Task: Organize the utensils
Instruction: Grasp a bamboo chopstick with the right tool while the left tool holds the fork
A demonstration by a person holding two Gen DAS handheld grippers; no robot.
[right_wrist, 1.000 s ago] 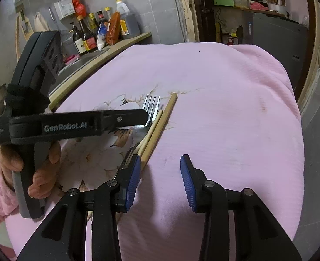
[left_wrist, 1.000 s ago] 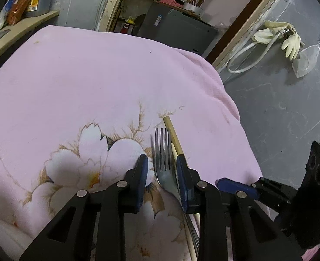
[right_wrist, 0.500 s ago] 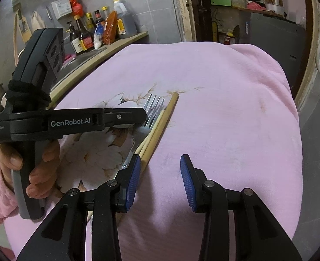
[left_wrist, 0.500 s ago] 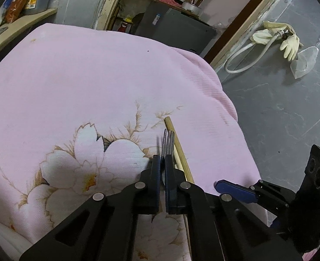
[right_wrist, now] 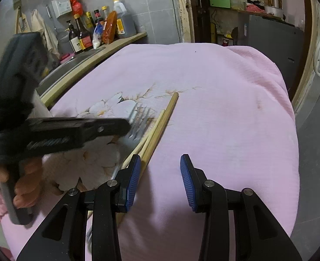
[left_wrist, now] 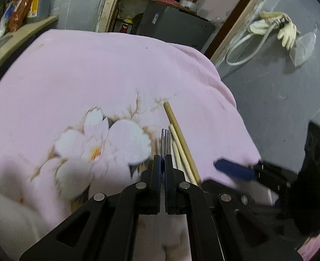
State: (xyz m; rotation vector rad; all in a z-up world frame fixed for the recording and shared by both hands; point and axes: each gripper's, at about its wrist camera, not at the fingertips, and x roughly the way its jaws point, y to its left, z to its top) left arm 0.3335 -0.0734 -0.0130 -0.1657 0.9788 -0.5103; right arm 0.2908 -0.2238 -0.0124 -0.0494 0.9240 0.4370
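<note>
Tongs in the left hand, the left tongs (left_wrist: 162,163), are clamped tight on a metal fork (left_wrist: 166,140): the two blue pads stand almost together with the fork edge-on between them, its tines sticking out forward past the tips. In the right wrist view the same fork (right_wrist: 136,128) shows at the end of the left tongs (right_wrist: 125,128), blurred, its tines just above the flower print. A hand (right_wrist: 27,187) in a pink sleeve grips that tool's handle.

Right tongs (right_wrist: 160,174) hover partly open with nothing between the pads; only pink cloth shows in the gap. Their left pad sits just beside the near ends of the chopsticks.

Two wooden chopsticks (left_wrist: 179,141) lie side by side on the pink cloth (left_wrist: 83,76) that covers the surface, just right of the fork, running away and slightly left. One reaches farther than the other.

Beyond the cloth, sauce bottles (right_wrist: 88,32) stand on a counter ledge against a grey tiled wall, and pale rubber gloves (left_wrist: 286,32) and a hose lie on the grey floor.
</note>
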